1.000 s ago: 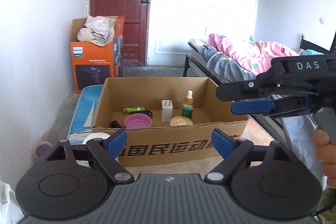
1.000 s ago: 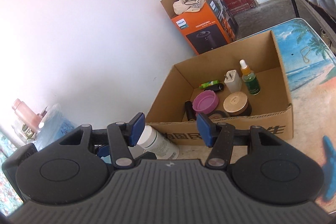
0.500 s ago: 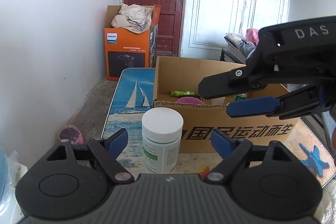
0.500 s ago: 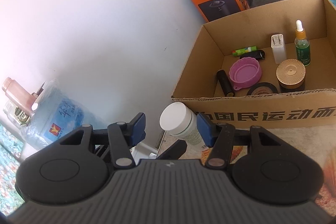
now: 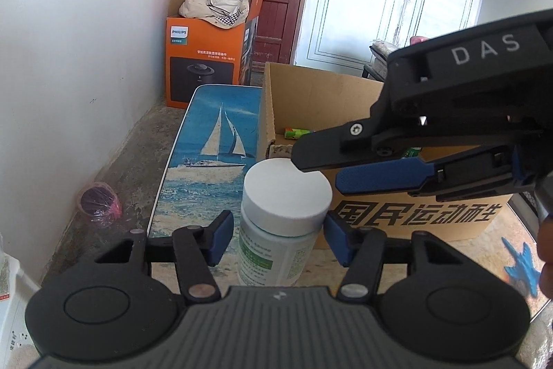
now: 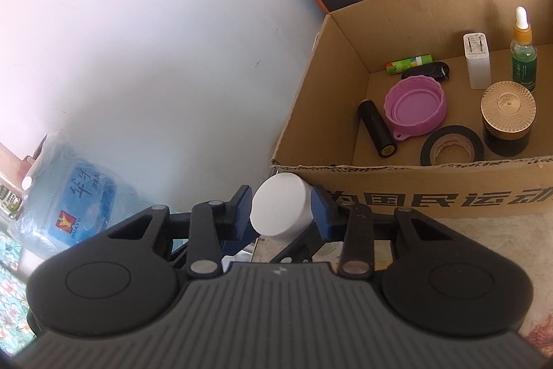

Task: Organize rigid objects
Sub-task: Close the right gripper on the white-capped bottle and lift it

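Note:
A white-capped bottle (image 5: 283, 196) stands on the printed table just in front of the cardboard box (image 5: 414, 217). My left gripper (image 5: 278, 239) straddles its body with jaws closing; the left pad (image 5: 221, 234) is still clear of it. My right gripper (image 6: 281, 208) reaches in from the right and its closing pads (image 6: 319, 210) press on both sides of the bottle's cap (image 6: 280, 210). In the box (image 6: 414, 185) lie a pink cup (image 6: 414, 106), a tape roll (image 6: 451, 146), a gold-lidded jar (image 6: 508, 113) and a dropper bottle (image 6: 523, 57).
The sailboat-print table (image 5: 214, 144) runs along a white wall on the left. An orange Philips box (image 5: 204, 57) holding cloth stands by the red door. A water jug (image 6: 69, 196) and a pink bag (image 5: 98, 203) are down on the left.
Both grippers have sunk and closed in on the bottle. The left jaws have narrowed around its body, and the right jaws have closed onto its cap.

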